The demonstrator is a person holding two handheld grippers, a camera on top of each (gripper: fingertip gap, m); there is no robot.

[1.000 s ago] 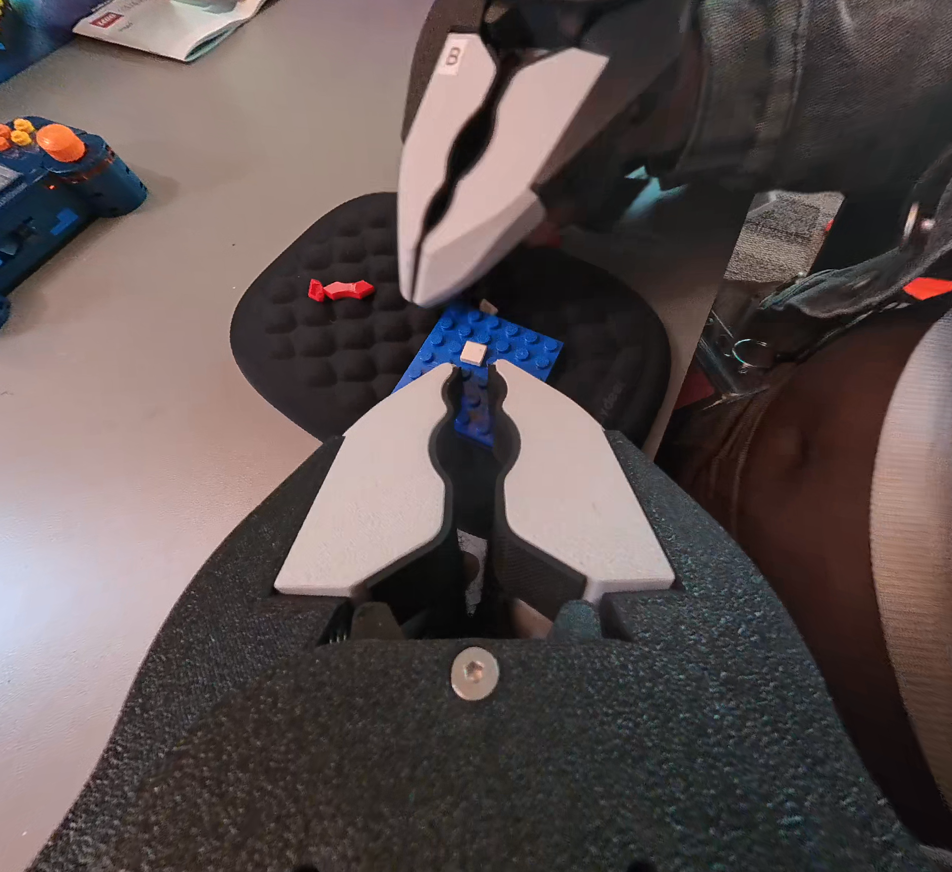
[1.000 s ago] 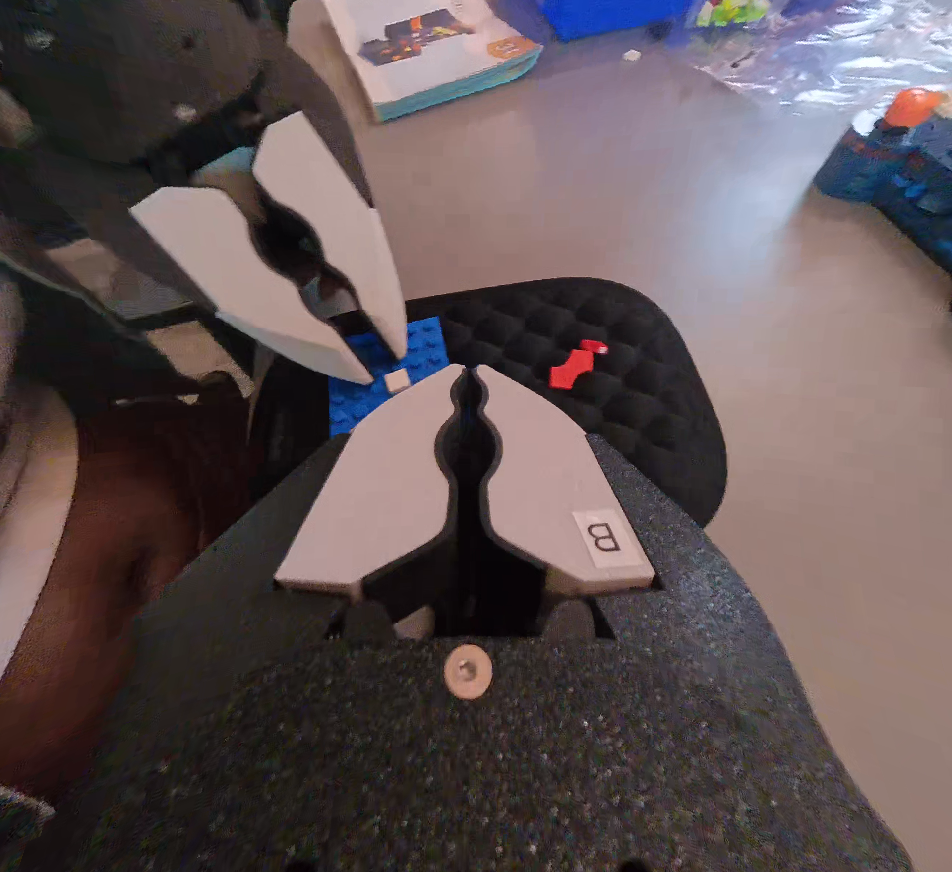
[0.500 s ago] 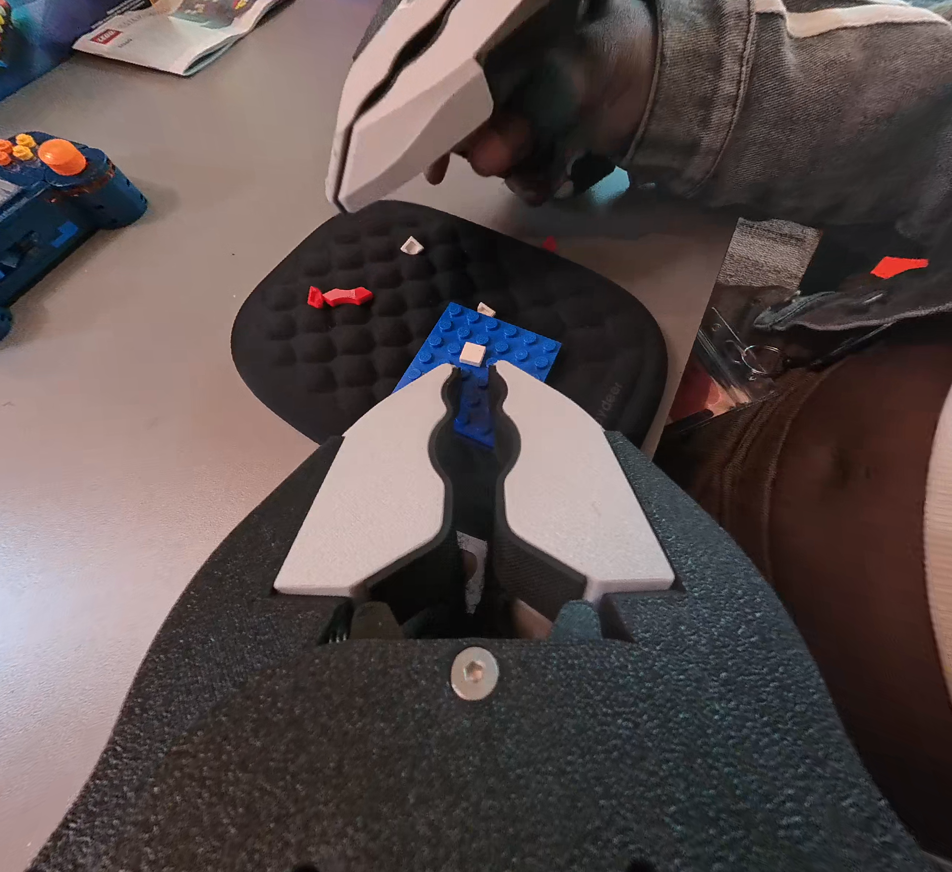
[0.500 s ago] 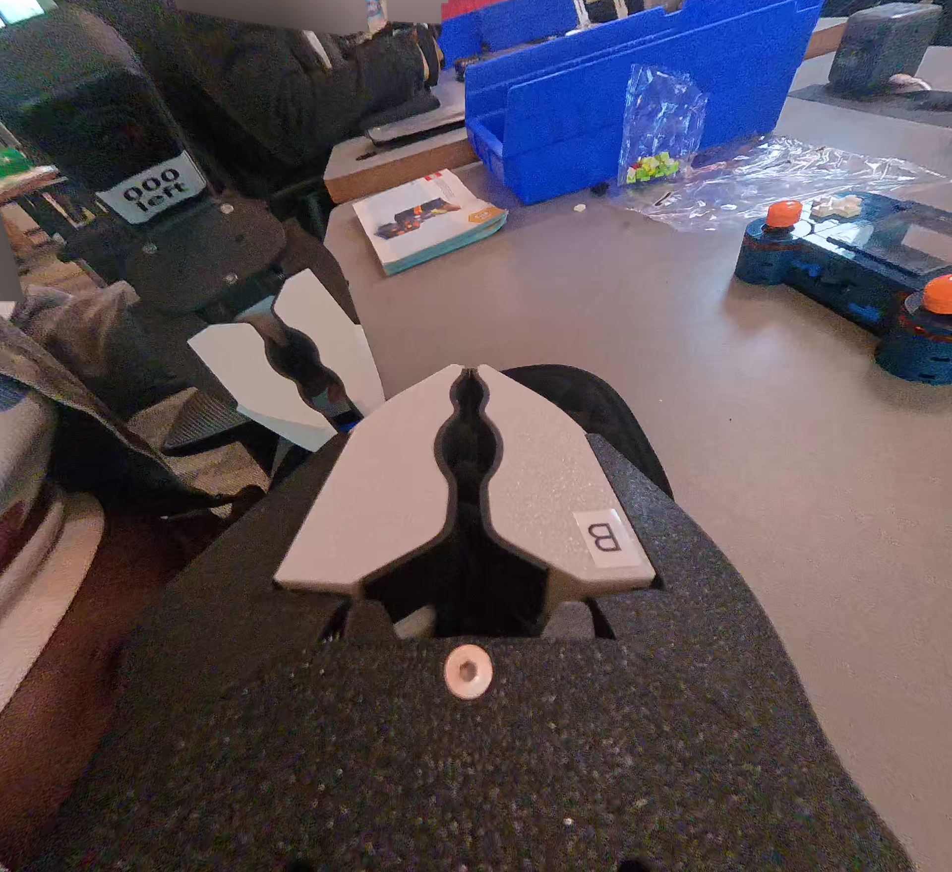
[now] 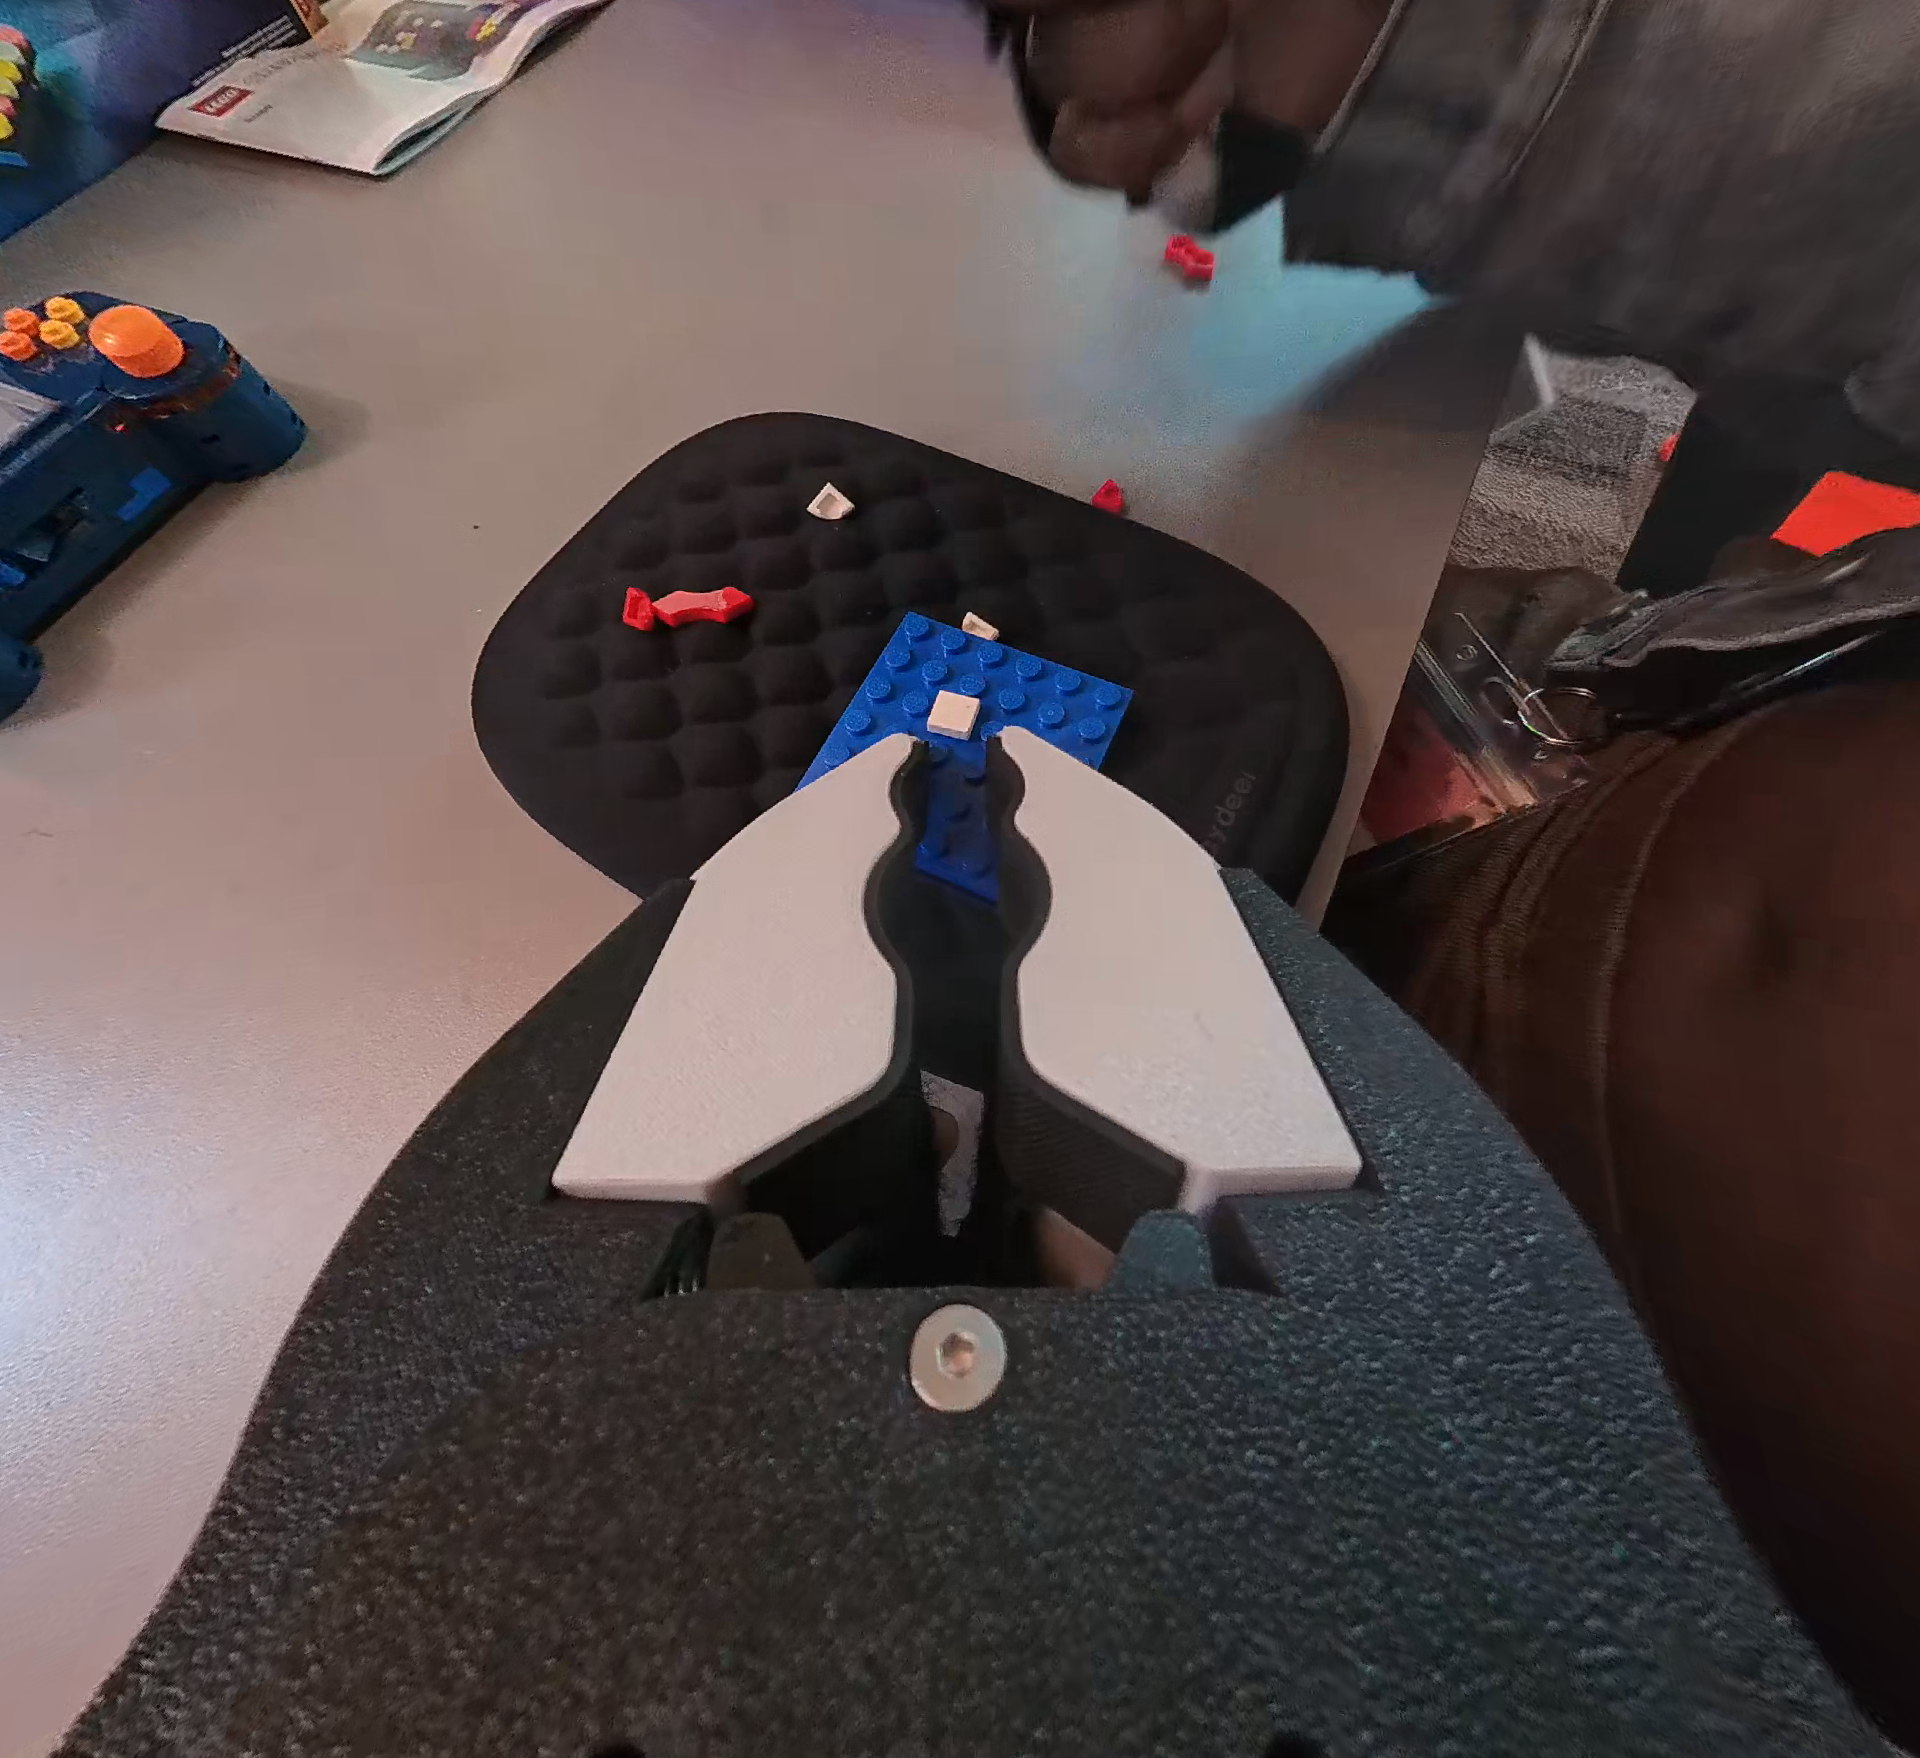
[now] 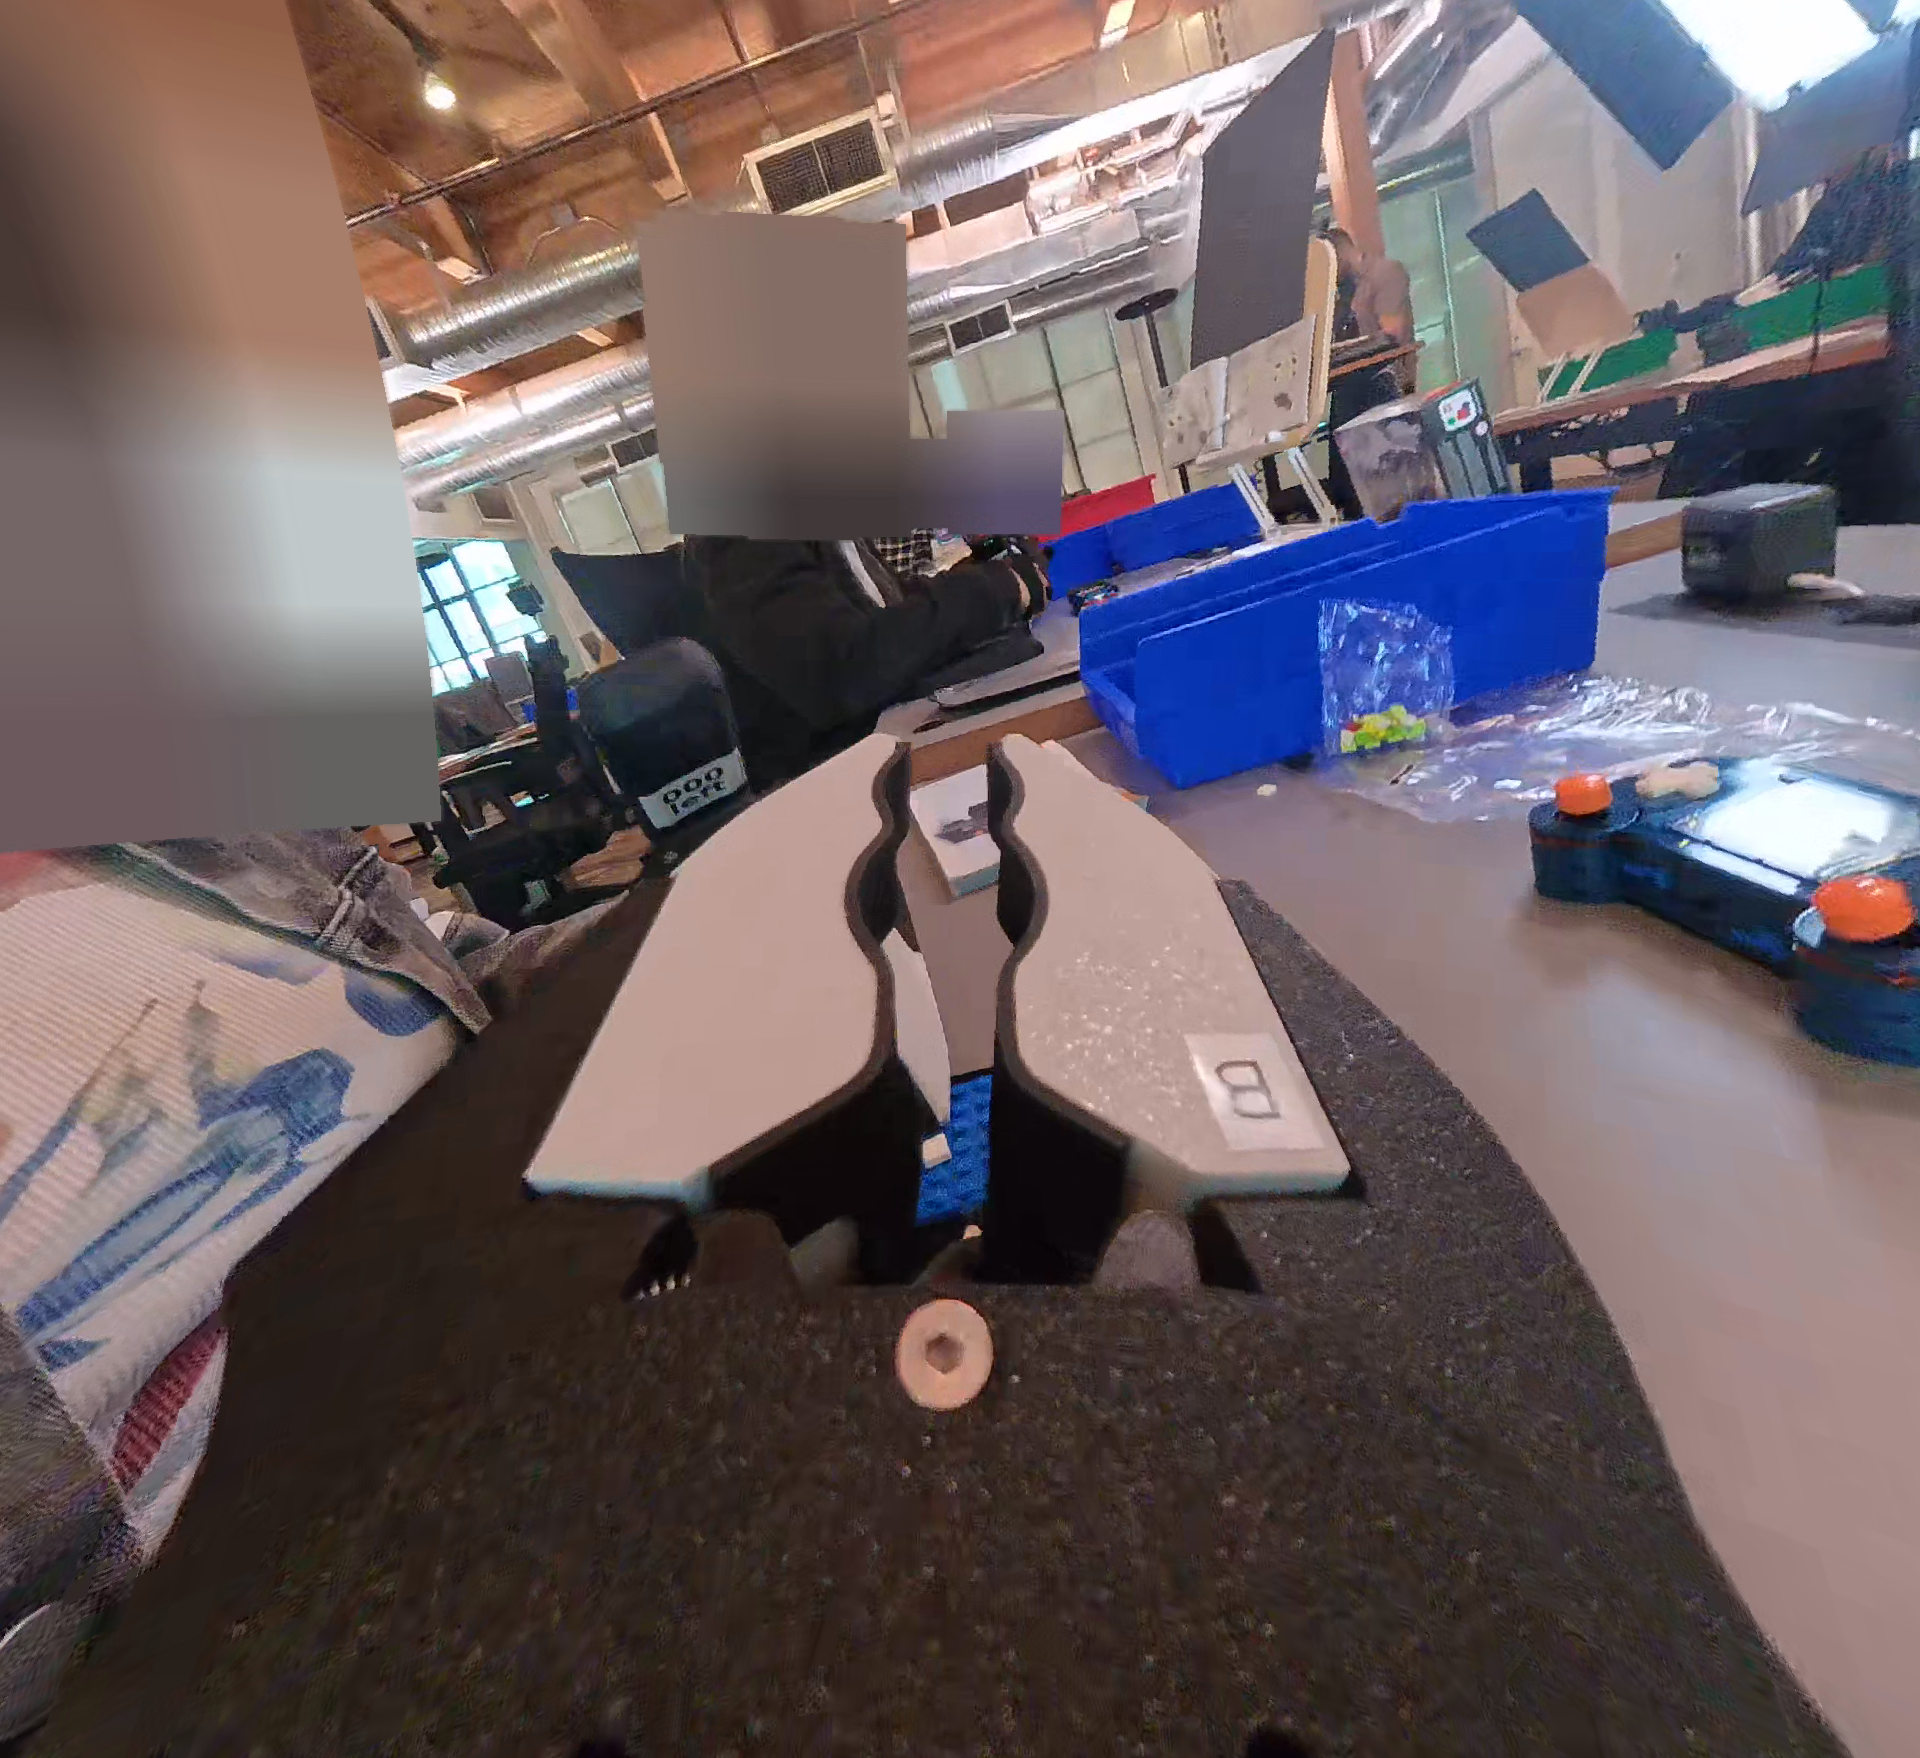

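— Where is the left claw (image 5: 954, 744)?

— Low over the near end of the flat blue studded plastic plate (image 5: 997, 680), which lies on the black dimpled foam pad (image 5: 727, 721). Its jaws stand narrowly apart, with a strip of plate showing through the gap. I cannot tell whether the tips touch it.

— Anything on the plate?

— One small white square tile (image 5: 953, 714), just ahead of the tips. A second white bit (image 5: 977, 626) sits at the plate's far edge.

— And loose pieces?

— Ahead and left of the claw on the pad are a red wavy piece (image 5: 686, 607) and a white wedge (image 5: 828, 501). Two small red bits (image 5: 1188, 259) lie farther ahead on the grey table (image 5: 312, 825).

— The right claw (image 6: 948, 752)?

— Raised and pointed out across the room, jaws slightly parted and empty. To its right is a dark blue brick-built controller with orange knobs (image 6: 1745, 867).
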